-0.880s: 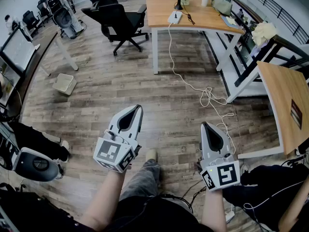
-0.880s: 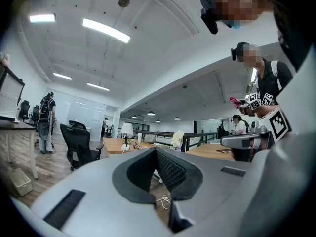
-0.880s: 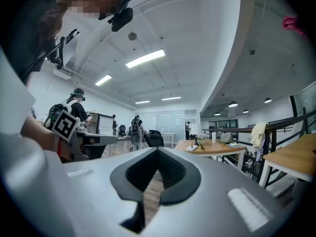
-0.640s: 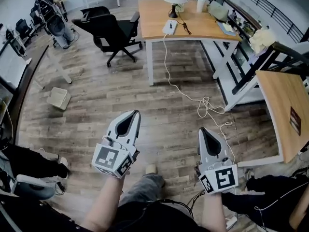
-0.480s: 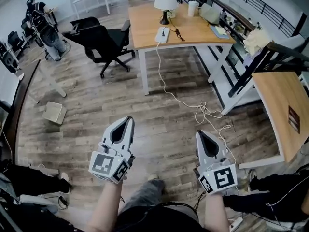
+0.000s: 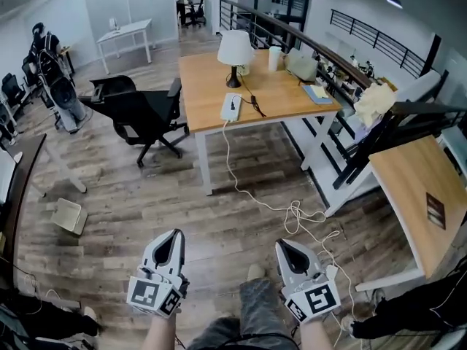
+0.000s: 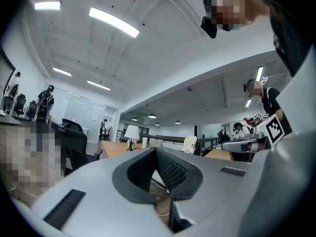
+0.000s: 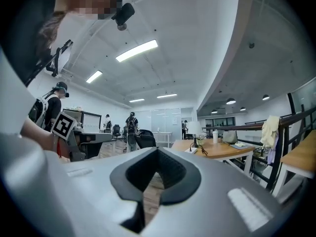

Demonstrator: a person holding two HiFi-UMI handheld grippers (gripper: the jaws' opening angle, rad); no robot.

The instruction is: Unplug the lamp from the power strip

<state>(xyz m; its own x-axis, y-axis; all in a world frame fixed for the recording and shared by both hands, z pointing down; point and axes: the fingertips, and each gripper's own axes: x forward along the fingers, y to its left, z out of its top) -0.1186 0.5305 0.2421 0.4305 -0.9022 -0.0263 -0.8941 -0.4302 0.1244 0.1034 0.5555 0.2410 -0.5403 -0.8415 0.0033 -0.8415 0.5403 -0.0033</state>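
Note:
A white-shaded lamp (image 6: 235, 49) stands at the far side of a wooden desk (image 6: 211, 79). A white power strip (image 6: 231, 106) lies near the desk's front edge, with a dark lead running from it toward the lamp. The strip's white cord (image 6: 292, 214) drops to the floor and coils there. My left gripper (image 6: 175, 235) and right gripper (image 6: 282, 245) are held low over the floor, far from the desk, both shut and empty. The lamp (image 7: 131, 132) shows small and distant beyond the left gripper (image 7: 157, 150). Past the right gripper (image 8: 158, 150), the lamp (image 8: 196, 130) stands on the desk (image 8: 222, 149).
A black office chair (image 6: 139, 108) stands left of the desk. A small white box (image 6: 69, 215) lies on the wood floor. Another wooden table (image 6: 419, 188) is at the right, with a dark railing (image 6: 365, 71) behind. A person's leg (image 6: 252, 305) is between the grippers.
The head view has tilted up: desk, lamp and strip sit lower and larger in the frame, and both grippers have dropped toward the bottom edge. Both stay shut.

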